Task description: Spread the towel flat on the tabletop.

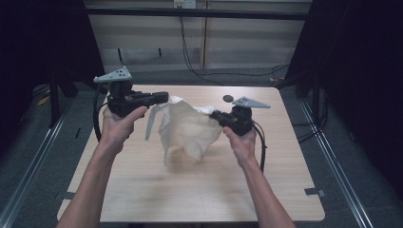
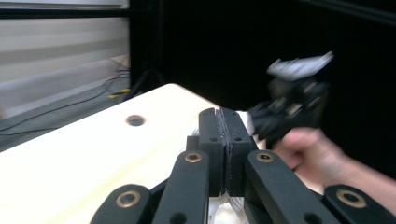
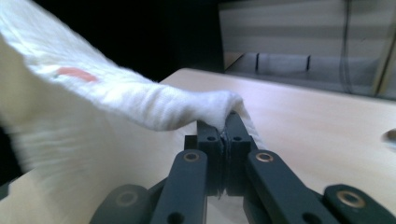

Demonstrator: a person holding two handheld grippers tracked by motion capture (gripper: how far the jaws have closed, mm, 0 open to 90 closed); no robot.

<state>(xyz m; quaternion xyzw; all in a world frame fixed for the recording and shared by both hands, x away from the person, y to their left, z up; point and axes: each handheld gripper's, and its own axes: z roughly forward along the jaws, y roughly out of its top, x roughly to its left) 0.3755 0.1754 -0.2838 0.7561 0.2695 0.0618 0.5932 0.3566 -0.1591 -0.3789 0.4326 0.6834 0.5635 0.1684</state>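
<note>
The left gripper (image 1: 161, 98) is on the left, held up over the table (image 1: 142, 190). Its jaws are pressed tight on one corner of the white cloth (image 1: 187, 128), so that side cannot slip down. The cloth hangs in the air between both hands, with its bottom loose above the wood. On the right, the right gripper (image 1: 214, 114) has its jaws clamped on another edge of the cloth. I think each holds a corner so the cloth can be pulled open and flat.
</note>
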